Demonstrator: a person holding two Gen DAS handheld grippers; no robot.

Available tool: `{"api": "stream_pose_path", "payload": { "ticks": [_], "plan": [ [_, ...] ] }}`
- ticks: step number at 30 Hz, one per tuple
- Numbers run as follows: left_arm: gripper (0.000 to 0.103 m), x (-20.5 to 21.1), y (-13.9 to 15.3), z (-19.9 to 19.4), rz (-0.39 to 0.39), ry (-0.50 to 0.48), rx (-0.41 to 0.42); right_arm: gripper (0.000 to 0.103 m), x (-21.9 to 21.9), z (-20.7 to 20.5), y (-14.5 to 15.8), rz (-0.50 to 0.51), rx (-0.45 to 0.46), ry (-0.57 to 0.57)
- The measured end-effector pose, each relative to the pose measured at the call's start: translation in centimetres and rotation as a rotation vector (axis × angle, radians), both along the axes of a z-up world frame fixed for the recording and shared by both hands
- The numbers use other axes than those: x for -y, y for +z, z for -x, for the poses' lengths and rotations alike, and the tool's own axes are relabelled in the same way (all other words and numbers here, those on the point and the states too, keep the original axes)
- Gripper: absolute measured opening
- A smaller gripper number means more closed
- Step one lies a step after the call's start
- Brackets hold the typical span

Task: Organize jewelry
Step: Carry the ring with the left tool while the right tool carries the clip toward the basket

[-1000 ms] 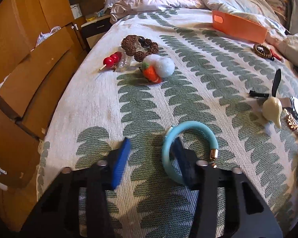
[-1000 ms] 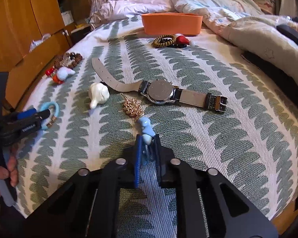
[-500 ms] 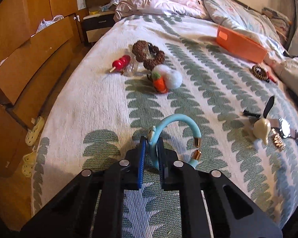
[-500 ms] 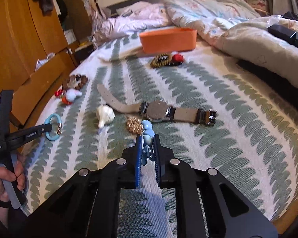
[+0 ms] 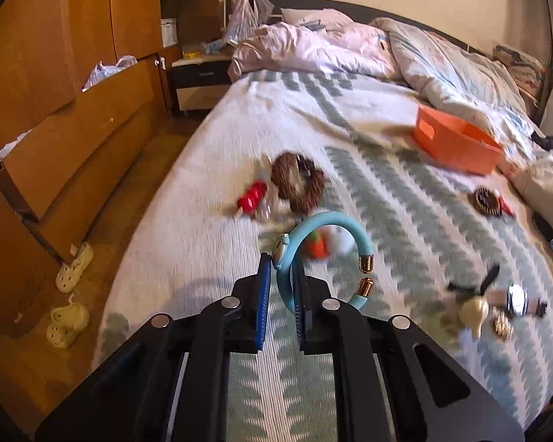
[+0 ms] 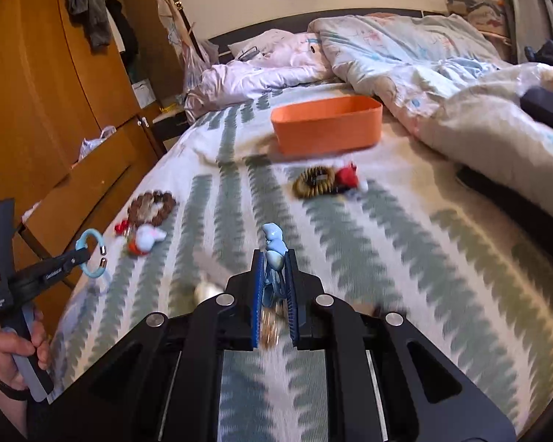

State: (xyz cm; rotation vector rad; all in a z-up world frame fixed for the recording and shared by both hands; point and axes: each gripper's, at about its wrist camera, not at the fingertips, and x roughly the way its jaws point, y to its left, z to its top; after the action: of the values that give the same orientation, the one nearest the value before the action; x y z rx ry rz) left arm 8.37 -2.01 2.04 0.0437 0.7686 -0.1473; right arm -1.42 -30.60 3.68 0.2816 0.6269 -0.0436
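Bed (image 5: 210, 243): white spread w/ green leaf print; carries all the loose pieces.
Orange bin (image 6: 326, 125): far end of bed, open top, near the rumpled duvet; likely drop point (my guess). Inside not visible from either cam.
L gripper (image 5: 282, 280): clenched on blue bangle (image 5: 328, 221), held clear above the spread.
Blue bangle, handling: open-ended hoop w/ gold end caps, looks light and semi-stiff, prob. rubbery tube. Pinched on the band opposite the gap – good spot; near the caps it could swing or slip out.
R gripper (image 6: 274, 287): clamped on a small blue charm (image 6: 274, 246), top poking out above the pads.
Blue charm, handling: tiny, glossy, lumpy; prob. hard and slick, so only a narrow bite. Keep the pinch low on its body.
Brown bead bracelet (image 5: 296, 184): on bed beside small red piece; untouched.
Coil hair tie (image 6: 313, 182): just short of bin, red item touching it.
L view only: wristwatch (image 5: 516, 300), cream shell-like piece, floor slippers.
R view only: person's hand (image 6: 14, 346) on L tool's handle; bangle seen side-on; bin's full front wall.
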Motion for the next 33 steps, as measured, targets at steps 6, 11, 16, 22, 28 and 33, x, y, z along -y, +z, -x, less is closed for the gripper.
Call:
{"api": "stream_pose_path", "payload": {
  "ticks": [6,11,16,22,28,33],
  "plan": [
    [0.012,-0.3,2.3,-3.2,0.001,0.02,0.033,0.013,1.6,-5.6,0.5,0.052,-0.026,-0.011],
    [0.012,-0.1,1.9,-6.4,-0.023,0.03,0.008,0.013,3.0,-10.4,0.0,0.054,-0.057,-0.024],
    [0.012,1.2,0.7,-8.6,-0.056,0.011,-0.009,0.013,3.6,-13.3,-1.1,0.057,-0.082,-0.027],
    [0.012,2.7,-0.6,-9.9,-0.101,-0.022,-0.013,0.013,4.4,-15.7,-3.1,0.069,-0.128,-0.028],
    [0.018,2.3,-2.0,-10.8,-0.12,-0.01,-0.047,0.02,5.7,-16.5,-4.3,0.039,-0.163,-0.033],
    [0.066,1.8,-0.9,-10.4,-0.118,0.019,0.002,0.028,7.0,-15.6,-4.0,0.028,-0.163,-0.064]
  ]
}}
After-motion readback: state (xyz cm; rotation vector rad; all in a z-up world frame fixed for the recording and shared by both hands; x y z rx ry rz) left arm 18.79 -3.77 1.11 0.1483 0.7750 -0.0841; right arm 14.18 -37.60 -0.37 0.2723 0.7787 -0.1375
